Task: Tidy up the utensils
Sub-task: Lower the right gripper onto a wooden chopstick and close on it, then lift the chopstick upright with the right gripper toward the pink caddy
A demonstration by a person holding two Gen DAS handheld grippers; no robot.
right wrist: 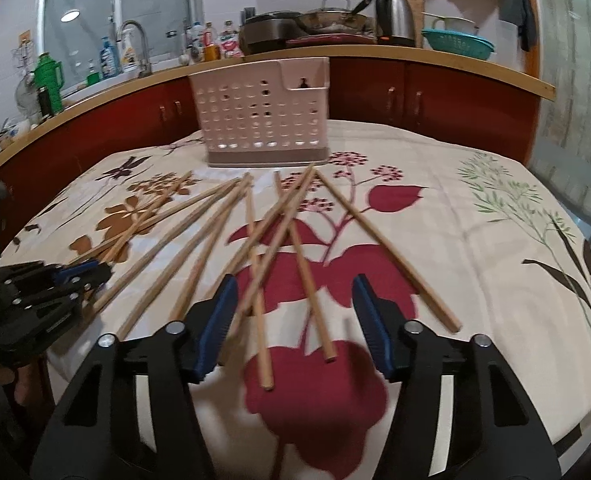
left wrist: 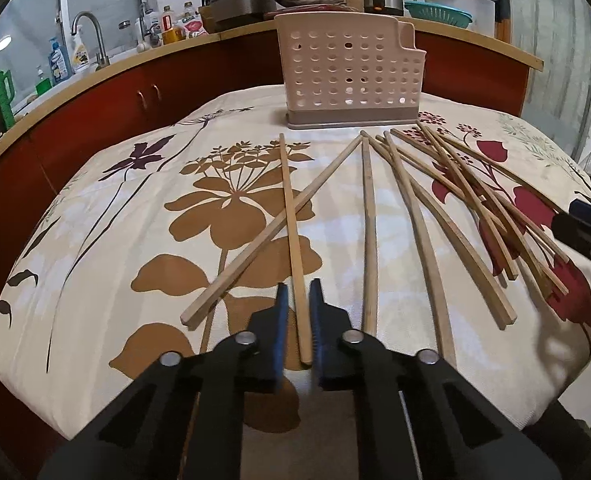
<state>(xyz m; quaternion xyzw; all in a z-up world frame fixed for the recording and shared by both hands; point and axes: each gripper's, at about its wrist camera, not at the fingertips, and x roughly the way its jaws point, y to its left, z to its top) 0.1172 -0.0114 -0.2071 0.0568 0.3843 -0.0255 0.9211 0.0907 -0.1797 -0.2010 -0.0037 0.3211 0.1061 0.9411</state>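
The left tongs (left wrist: 298,292) sit low over the near left of the bench (left wrist: 95,264), pointing toward the far side, jaws narrowed around the near end of one chopstick (left wrist: 293,248), pads just beside it; whether they touch it I cannot tell. That stick crosses another lying aslant. The holder (left wrist: 349,72) stands at the far middle. Right of centre the other chopsticks (right wrist: 287,232) lie fanned and crossing. The right tongs (right wrist: 295,300) hover above their near ends, jaws wide, holding nothing.
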